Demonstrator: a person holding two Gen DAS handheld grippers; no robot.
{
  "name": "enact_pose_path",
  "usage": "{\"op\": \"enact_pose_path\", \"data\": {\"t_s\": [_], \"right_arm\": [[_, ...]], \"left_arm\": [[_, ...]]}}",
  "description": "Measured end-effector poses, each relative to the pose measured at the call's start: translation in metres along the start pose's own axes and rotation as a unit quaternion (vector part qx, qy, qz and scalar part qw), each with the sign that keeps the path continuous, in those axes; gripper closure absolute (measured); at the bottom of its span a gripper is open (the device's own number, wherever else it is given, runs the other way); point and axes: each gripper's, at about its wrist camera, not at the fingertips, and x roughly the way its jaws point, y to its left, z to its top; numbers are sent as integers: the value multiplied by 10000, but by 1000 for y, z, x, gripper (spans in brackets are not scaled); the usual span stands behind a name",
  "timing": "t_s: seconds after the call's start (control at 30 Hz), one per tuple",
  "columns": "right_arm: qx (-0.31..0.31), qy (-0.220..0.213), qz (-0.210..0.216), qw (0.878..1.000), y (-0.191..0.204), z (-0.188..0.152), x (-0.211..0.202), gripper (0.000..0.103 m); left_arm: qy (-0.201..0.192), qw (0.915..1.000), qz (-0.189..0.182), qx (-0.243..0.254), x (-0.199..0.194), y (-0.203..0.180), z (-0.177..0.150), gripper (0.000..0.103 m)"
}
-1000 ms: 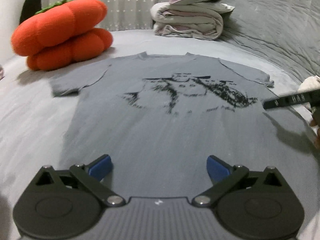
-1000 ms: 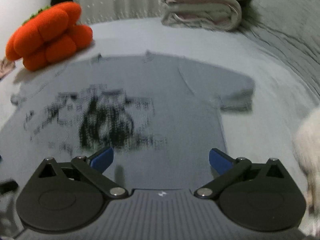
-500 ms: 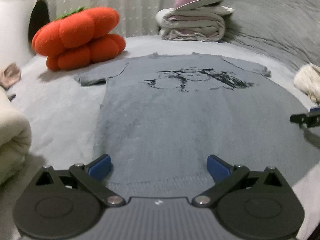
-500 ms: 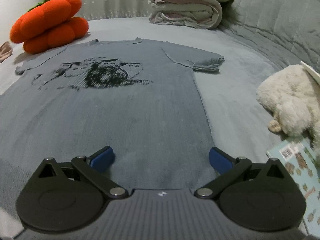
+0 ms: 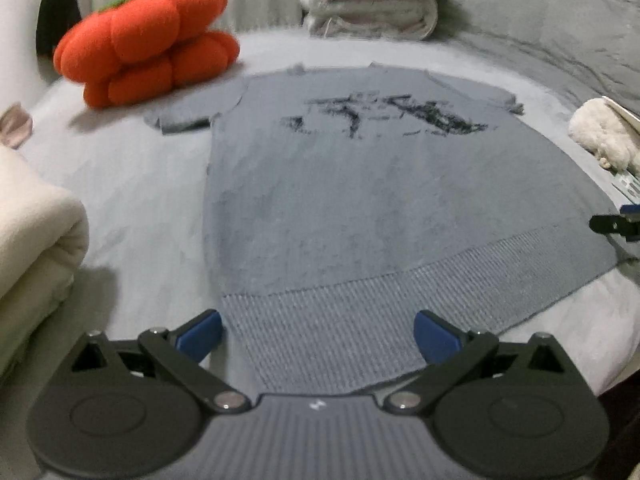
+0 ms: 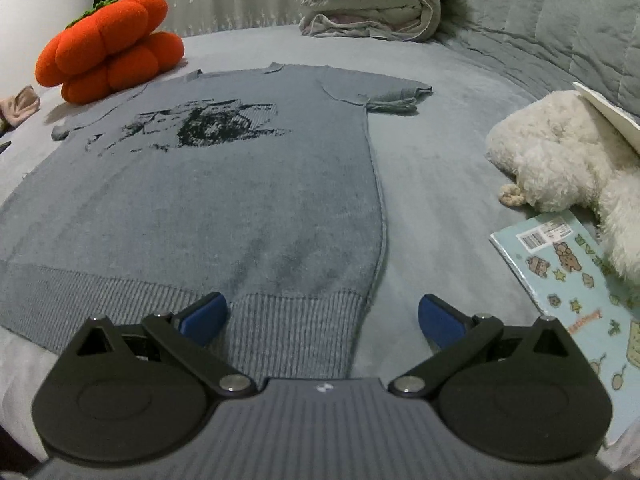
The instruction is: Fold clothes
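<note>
A grey-blue knitted T-shirt with a black print lies flat on the grey bed, neck away from me, ribbed hem nearest. My left gripper hangs open just above the hem's left corner. Over the hem's right corner my right gripper stands open, nothing between its blue pads. A tip of the right gripper shows at the right edge of the left wrist view.
An orange pumpkin cushion sits at the back left. Folded bedding is stacked at the back. A cream blanket roll lies left. A white plush toy and a light-blue book lie right of the shirt.
Both grippers have drawn back from over the shirt's chest to its hem, so the ribbed edge now shows. Both stay open; the shirt has not moved.
</note>
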Motion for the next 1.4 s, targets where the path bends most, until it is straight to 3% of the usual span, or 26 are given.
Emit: {"op": "enact_pose_path", "data": {"t_s": [0.1, 0.2, 0.37, 0.57, 0.7, 0.83, 1.03, 1.4], "right_arm": [[10, 136, -15, 9999, 0, 4, 0, 0], [127, 312, -1, 9994, 0, 12, -1, 0], [212, 154, 56, 9996, 2, 35, -5, 0], [-404, 157, 180, 9989, 26, 70, 6, 0], [-931, 86, 181, 9955, 42, 91, 12, 0], [-1206, 29, 72, 9927, 44, 105, 20, 0], [-785, 94, 36, 9969, 37, 127, 38, 0], [-365, 89, -88, 9993, 32, 152, 69, 0]], "left_arm": [[174, 9998, -34, 31, -3, -6, 11, 1], [-70, 9995, -146, 277, -12, -15, 20, 1], [-386, 9942, -99, 995, -11, -42, 43, 1], [-713, 9758, -117, 2064, 3, -88, 75, 1], [-902, 9655, -84, 2442, 15, -111, 91, 1], [-845, 9697, -80, 2292, 29, -118, 107, 1], [-662, 9807, 43, 1837, 49, -114, 126, 1], [-388, 9890, 369, 1376, 76, -94, 138, 1]]}}
